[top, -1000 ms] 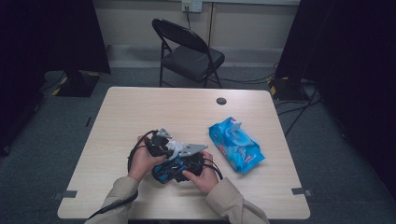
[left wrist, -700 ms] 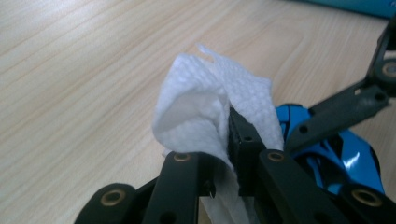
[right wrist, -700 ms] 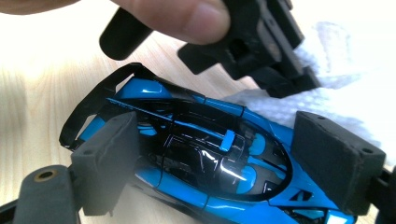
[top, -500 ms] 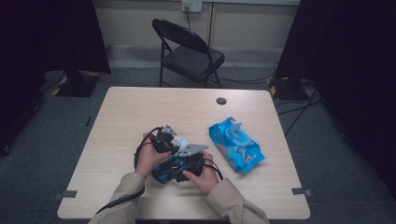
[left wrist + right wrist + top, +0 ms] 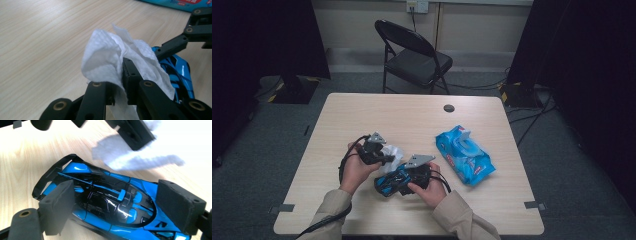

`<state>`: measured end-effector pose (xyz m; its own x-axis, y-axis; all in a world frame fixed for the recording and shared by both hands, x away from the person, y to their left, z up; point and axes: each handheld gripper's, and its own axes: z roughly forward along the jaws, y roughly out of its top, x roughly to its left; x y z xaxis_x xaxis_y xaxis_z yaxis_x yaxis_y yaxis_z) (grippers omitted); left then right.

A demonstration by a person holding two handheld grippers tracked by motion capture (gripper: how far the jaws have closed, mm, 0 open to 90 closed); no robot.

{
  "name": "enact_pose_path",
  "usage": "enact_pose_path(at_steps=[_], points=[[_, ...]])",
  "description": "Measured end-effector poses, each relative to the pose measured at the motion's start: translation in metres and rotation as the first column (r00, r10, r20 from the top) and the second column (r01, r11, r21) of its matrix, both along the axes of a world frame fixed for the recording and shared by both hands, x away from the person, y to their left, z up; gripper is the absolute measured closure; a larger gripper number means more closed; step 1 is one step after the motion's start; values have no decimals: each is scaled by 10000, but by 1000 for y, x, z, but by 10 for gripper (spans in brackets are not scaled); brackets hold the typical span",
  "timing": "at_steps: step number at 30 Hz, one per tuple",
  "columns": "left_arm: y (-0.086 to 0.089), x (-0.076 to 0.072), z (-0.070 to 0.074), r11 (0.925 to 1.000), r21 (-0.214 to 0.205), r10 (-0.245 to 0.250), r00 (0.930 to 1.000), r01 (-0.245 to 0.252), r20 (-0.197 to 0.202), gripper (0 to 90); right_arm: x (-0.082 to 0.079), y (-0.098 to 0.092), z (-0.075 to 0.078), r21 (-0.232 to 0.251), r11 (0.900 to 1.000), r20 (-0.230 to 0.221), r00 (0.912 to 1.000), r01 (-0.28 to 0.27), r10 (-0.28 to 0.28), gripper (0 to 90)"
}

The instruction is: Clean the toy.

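Note:
A blue and black toy car [image 5: 112,195] lies on its side between the jaws of my right gripper [image 5: 118,202], whose foam pads [image 5: 57,205] press on both flanks, just above the table [image 5: 412,120]. In the high view the right gripper [image 5: 396,182] points left with the car [image 5: 388,184] at its tip. My left gripper [image 5: 120,77] is shut on a crumpled white wipe [image 5: 105,55]. It hovers just above and beside the car, and the wipe [image 5: 150,152] hangs blurred over the car's nose. The high view has the left gripper [image 5: 381,156] holding the wipe [image 5: 392,151].
A blue pack of wipes [image 5: 464,155] with a white flap lies to the right of the hands. A black folding chair [image 5: 412,55] stands beyond the far edge. A dark grommet [image 5: 449,108] sits near the table's back.
My left gripper with the wipe has risen a little and drawn back to the left from the car. The right gripper and the car have stayed put.

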<state>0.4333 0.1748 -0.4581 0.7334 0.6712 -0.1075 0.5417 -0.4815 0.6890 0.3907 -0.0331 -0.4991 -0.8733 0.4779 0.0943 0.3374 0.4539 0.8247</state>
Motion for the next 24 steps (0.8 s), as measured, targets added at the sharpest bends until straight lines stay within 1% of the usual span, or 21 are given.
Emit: enact_pose_path(at_steps=[4,6,8,9,11,15,16,19,22,24], points=[[9,-6,6,9999,104,-60,10000,59,64,819,0,0,0,-2,10000,7,10000,0,0,150],[12,-9,8,10000,-11,24,10000,-24,82,820,0,0,0,-1,10000,4,10000,0,0,150],[18,-11,10,9999,48,92,10000,-92,8,820,0,0,0,7,10000,12,10000,0,0,151],[21,-12,10,9999,112,122,9999,-122,59,819,0,0,0,5,10000,10,10000,-1,1,150],[26,-14,11,9997,-18,254,9997,-254,-42,820,0,0,0,-10,10000,-14,10000,4,-4,151],[36,-21,9,9992,80,386,9993,-386,-25,820,0,0,0,-4,10000,-11,10000,3,-3,150],[38,-22,9,9991,96,412,9991,-412,-71,820,0,0,0,-4,10000,-9,10000,5,-5,150],[48,-26,6,9984,34,567,9983,-566,-108,820,0,0,0,3,10000,-10,10000,7,-7,150],[56,-30,2,9973,252,697,9974,-692,-170,821,0,0,0,1,10000,-13,10000,5,-5,151],[61,-32,-2,9966,284,778,9966,-771,-259,821,0,1,0,-4,10000,-22,10000,9,-9,150]])
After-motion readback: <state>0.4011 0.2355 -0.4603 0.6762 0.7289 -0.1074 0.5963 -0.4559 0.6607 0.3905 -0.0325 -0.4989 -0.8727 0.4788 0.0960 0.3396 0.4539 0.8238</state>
